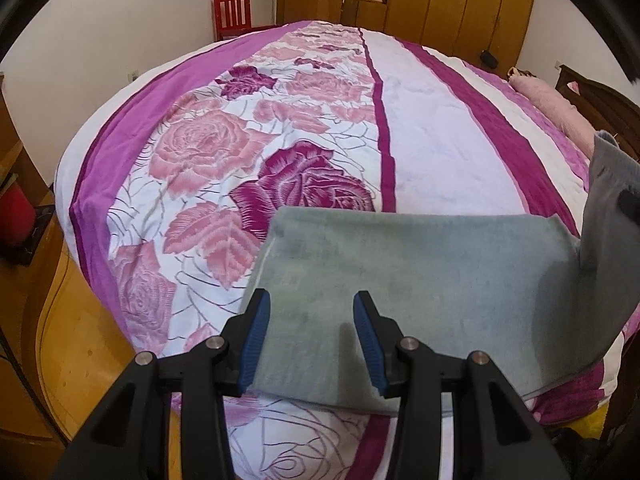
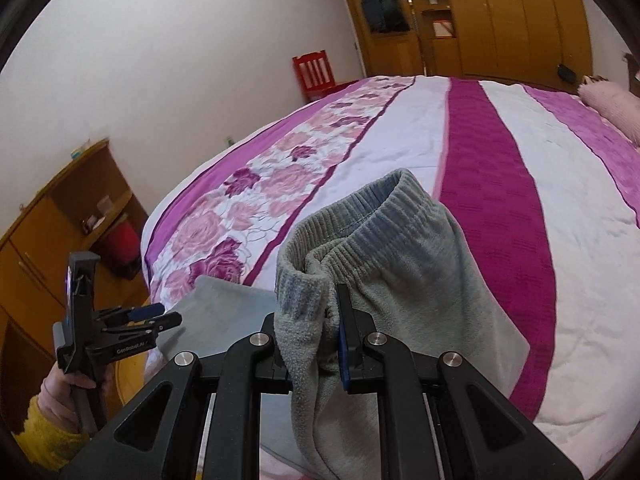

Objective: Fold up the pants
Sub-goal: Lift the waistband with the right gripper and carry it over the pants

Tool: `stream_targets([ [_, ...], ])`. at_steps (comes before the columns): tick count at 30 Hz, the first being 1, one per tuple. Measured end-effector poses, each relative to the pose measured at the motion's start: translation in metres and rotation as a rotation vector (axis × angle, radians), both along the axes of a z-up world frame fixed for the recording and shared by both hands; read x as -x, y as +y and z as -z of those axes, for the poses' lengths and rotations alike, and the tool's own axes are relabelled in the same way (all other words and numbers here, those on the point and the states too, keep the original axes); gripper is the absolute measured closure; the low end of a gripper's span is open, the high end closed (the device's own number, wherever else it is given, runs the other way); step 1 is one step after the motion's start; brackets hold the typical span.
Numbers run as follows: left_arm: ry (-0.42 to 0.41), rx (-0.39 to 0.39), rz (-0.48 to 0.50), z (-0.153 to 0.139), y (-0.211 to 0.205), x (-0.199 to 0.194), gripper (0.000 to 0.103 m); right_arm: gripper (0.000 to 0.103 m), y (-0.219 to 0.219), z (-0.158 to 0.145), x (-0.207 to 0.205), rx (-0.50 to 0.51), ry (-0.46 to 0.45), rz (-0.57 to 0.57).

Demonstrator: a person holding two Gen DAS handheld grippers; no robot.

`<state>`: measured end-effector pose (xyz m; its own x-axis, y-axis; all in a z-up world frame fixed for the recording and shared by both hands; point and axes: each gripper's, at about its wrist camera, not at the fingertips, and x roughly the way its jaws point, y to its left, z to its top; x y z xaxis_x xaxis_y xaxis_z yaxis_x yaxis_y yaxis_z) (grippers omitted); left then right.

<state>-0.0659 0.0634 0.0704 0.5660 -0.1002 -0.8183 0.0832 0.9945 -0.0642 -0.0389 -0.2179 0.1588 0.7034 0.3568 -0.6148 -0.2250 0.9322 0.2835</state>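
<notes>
While the grey fleece pants [image 1: 420, 280] lie partly folded at the near edge of the floral bedspread [image 1: 248, 148], the right gripper [image 2: 332, 340] holds their ribbed waistband [image 2: 360, 216] lifted clear of the bedspread, its fingers drawn narrow and clamped on a bunched fold of the fleece. The left gripper [image 1: 312, 340] stands over the flat part of the pants, fingers moderately apart, one blue pad [image 1: 254, 344] on each side of the cloth's near edge; no pinch is evident, and whether the pads touch the fabric cannot be told. Relative to the pants, the long axis of the flat portion runs across the left gripper's line of sight, and the raised waistband end stands at its right. The right hand is therefore the nearer to the free end, and the coming fold appears to turn on carrying that end leftward over the flat portion. Count: one pair of pants, two grippers, one red chair [image 1: 232, 14], one pink pillow [image 1: 560, 108].
</notes>
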Motion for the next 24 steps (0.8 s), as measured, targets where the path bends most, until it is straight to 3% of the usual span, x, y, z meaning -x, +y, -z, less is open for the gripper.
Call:
stream_targets([
  [16,-0.024,0.037,0.048,-0.017,0.005,0.006,0.058,0.087,0.066,-0.005,-0.024,0.009,0.040,-0.144],
  [24,-0.015,0.051,0.020,-0.011,0.020,0.008,0.058,0.087,0.106,0.019,-0.036,0.063,0.099,-0.229],
])
